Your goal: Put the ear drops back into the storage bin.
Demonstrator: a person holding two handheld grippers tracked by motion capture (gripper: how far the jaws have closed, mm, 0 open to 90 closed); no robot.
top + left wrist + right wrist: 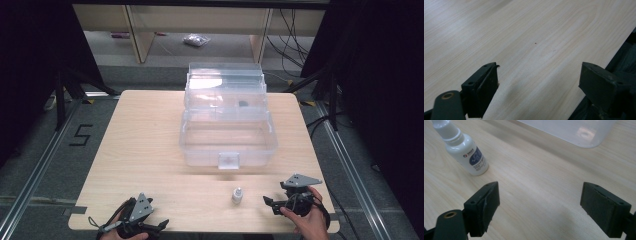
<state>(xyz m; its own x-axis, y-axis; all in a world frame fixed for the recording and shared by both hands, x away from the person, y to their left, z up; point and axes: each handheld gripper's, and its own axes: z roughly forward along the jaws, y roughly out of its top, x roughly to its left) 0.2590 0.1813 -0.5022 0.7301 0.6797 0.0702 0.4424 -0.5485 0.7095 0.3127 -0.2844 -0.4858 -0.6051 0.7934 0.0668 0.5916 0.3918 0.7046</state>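
Right gripper view puts the small white dropper bottle (465, 151) ahead of the jaws and off to their left, outside the gap between them, standing upright on the wooden table (541, 185) with its long axis vertical and its grey cap on top. Nothing lies between the pads; the right gripper (540, 207) stands wide, jaws spread and empty. To bring the bottle into the gap, the tool would likely need to swing toward its own left and move forward, so the pads meet the rounded body from either side rather than the cap.

In the high view the bottle (237, 194) stands near the front edge, between the two tools but much nearer the right gripper (272, 203), whose jaws point toward it. The left gripper (159, 226) rests well apart from it, at the near left corner of the table; its own view shows its jaws (539, 87) spread wide over bare wood.

Beyond the bottle, farther from both tools, sits the clear plastic box (227, 135) with its lid raised, a corner of it (574, 131) showing past the right jaws.
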